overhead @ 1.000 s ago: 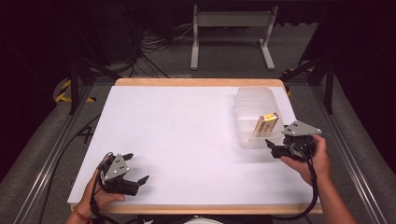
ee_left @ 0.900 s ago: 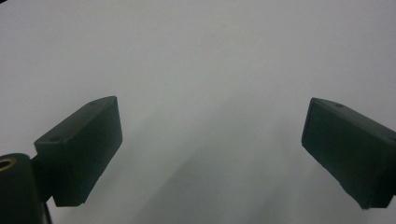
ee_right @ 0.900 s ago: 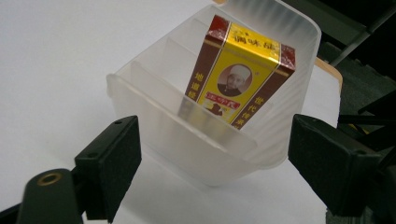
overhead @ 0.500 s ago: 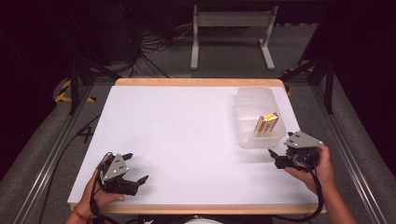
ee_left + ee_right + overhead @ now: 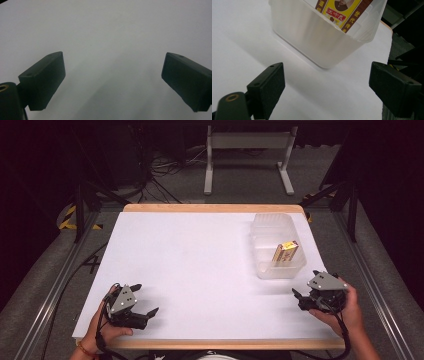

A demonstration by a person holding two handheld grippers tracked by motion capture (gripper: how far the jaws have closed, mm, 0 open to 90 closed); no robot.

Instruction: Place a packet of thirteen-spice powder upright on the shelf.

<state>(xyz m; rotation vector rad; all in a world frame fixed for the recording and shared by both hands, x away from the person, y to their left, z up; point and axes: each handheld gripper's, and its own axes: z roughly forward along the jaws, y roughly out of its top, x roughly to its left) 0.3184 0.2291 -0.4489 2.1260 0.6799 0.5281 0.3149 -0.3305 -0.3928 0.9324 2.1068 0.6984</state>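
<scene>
A clear plastic tub (image 5: pixel 280 270) stands at the right of the white table (image 5: pixel 200 265). A yellow and brown printed box (image 5: pixel 285 252) leans upright inside it. My right gripper (image 5: pixel 305 284) rests near the front right corner, just in front of the tub, apart from it. Its jaws have just been opening, and nothing is between them. In the right gripper view the tub (image 5: pixel 312 32) and box (image 5: pixel 339 12) lie just beyond the right gripper (image 5: pixel 325 68). My left gripper (image 5: pixel 146 299) sits open at the front left. The left gripper (image 5: pixel 112 60) faces bare white tabletop.
The table's wooden front edge (image 5: pixel 210 343) runs just behind both hands. A grey metal stand (image 5: pixel 247 155) and cables lie on the floor beyond the far edge. Dark floor drops away past the table's right edge (image 5: pixel 402 50).
My right gripper has drawn back from the tub toward the front edge and sunk, with its jaws wider. The box stays leaning in the tub. The left hand has kept still.
</scene>
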